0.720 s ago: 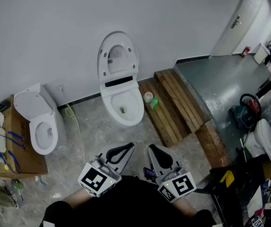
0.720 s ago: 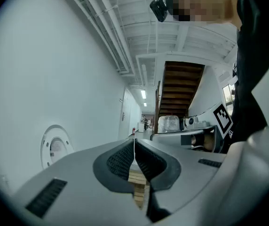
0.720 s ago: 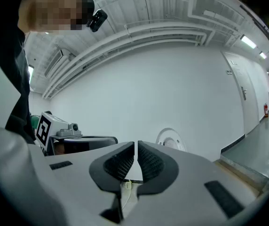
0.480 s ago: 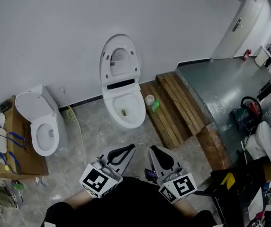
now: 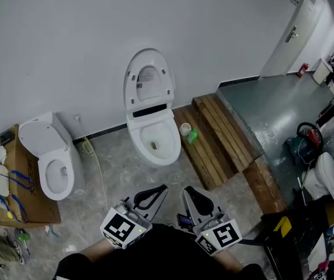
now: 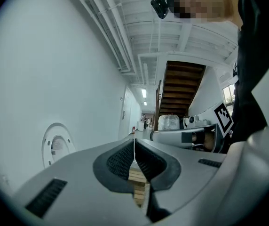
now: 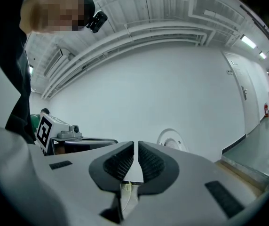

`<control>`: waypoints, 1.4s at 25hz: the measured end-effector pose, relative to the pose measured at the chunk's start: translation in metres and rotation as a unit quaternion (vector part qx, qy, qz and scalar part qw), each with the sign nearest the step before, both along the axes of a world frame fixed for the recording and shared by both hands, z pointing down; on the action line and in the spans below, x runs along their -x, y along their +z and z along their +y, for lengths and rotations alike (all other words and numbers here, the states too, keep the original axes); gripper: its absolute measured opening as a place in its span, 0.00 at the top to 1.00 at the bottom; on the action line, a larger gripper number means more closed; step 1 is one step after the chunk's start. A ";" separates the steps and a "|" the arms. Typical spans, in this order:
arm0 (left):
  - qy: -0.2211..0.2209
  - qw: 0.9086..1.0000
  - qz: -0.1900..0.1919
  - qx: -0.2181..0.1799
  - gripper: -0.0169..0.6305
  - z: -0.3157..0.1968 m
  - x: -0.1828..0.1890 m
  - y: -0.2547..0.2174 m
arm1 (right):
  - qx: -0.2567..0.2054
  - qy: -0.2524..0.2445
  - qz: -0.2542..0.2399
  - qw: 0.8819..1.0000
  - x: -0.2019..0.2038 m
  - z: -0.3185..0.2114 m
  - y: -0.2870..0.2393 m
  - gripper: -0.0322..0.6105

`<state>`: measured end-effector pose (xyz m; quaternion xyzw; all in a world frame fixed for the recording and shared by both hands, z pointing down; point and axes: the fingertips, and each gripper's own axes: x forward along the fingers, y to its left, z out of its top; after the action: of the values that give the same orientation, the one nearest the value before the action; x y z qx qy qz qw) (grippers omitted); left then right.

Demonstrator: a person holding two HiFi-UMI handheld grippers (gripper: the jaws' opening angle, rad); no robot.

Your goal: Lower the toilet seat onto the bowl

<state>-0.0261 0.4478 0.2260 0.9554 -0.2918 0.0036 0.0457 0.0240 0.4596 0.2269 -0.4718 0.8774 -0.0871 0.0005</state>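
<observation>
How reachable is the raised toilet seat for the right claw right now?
Probably not yet: the right claw is shut, well short of the toilet seat, though only bare floor lies between.

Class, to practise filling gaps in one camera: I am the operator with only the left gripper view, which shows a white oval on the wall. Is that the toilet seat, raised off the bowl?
Observer: Yes; the head view shows the toilet seat upright against the wall above the uncovered bowl.
Operator: Anything beside the bowl?
Observer: A green bottle on wooden planks, to its right in that view.
Operator: Any other toilet?
Observer: A second toilet at the left, lid up.
</observation>
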 end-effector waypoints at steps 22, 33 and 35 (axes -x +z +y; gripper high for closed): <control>0.027 0.998 0.018 0.048 0.94 -0.062 0.070 0.041 | 0.077 0.041 0.069 0.994 0.071 -0.061 0.041 0.87; -0.020 0.999 -0.008 0.034 0.94 -0.130 0.044 0.040 | 0.070 -0.005 0.044 0.997 0.044 -0.134 0.042 0.87; -0.026 0.999 -0.013 0.036 0.94 -0.146 0.032 0.042 | 0.070 -0.008 0.033 0.997 0.029 -0.153 0.043 0.87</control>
<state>-0.0577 0.3014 0.2678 0.9451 -0.3166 0.0256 0.0765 -0.0046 0.3065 0.2700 -0.4665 0.8724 -0.1323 -0.0622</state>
